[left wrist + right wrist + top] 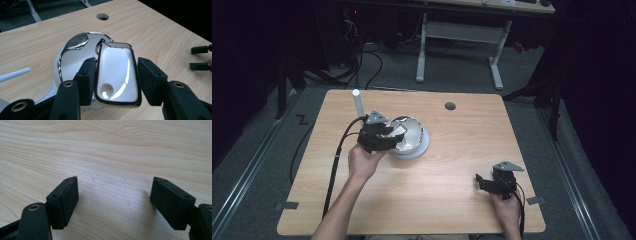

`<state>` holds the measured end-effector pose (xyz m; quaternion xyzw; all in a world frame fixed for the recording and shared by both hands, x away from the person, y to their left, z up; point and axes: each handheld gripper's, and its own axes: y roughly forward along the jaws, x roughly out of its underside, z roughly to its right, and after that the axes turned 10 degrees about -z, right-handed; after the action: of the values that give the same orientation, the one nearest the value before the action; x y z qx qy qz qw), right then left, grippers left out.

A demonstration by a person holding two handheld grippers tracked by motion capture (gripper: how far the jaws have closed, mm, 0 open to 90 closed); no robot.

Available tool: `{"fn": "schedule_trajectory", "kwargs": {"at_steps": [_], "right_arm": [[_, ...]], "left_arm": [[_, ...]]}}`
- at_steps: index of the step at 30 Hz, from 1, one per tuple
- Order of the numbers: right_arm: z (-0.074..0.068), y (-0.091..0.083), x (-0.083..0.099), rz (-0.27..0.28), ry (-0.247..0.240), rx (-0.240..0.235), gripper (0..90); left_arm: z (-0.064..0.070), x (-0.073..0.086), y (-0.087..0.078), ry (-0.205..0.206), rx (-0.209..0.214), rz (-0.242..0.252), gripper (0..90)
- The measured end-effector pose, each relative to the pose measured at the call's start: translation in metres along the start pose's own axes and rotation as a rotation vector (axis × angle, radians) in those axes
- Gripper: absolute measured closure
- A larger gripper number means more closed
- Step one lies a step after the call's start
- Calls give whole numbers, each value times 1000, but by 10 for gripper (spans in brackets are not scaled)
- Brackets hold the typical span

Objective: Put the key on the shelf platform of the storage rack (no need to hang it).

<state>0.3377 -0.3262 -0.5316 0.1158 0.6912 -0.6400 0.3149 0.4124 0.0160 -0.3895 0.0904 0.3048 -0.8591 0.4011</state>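
Observation:
A white and chrome dome-shaped object (413, 133) sits on a round white base (424, 146) left of the table's middle. A white flap (117, 75) with a black rim and a round hole stands out from the dome (72, 57). My left gripper (384, 137) (116, 67) is shut on this flap, one pad on each long side. My right gripper (484, 181) (113, 192) rests open near the front right of the table, with bare wood between its jaws.
A white rod (358, 102) (15, 74) stands on the table just behind the left gripper. A round cable hole (450, 106) (102, 16) lies near the far edge. A desk frame (459, 45) stands on the floor beyond the wooden table (462, 150).

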Motion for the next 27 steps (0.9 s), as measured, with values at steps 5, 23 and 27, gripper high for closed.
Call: {"fn": "schedule_trajectory", "kwargs": {"at_steps": [5,23,27], "right_arm": [[0,0,0,0,0,0,232],[0,0,0,0,-1,0,232],[0,0,0,0,-1,-1,232]], "left_arm": [[-2,2,9,3,-18,-9,504],[-20,-1,42,-9,-96,33,504],[-25,-3,49,-11,-116,53,504]]}}
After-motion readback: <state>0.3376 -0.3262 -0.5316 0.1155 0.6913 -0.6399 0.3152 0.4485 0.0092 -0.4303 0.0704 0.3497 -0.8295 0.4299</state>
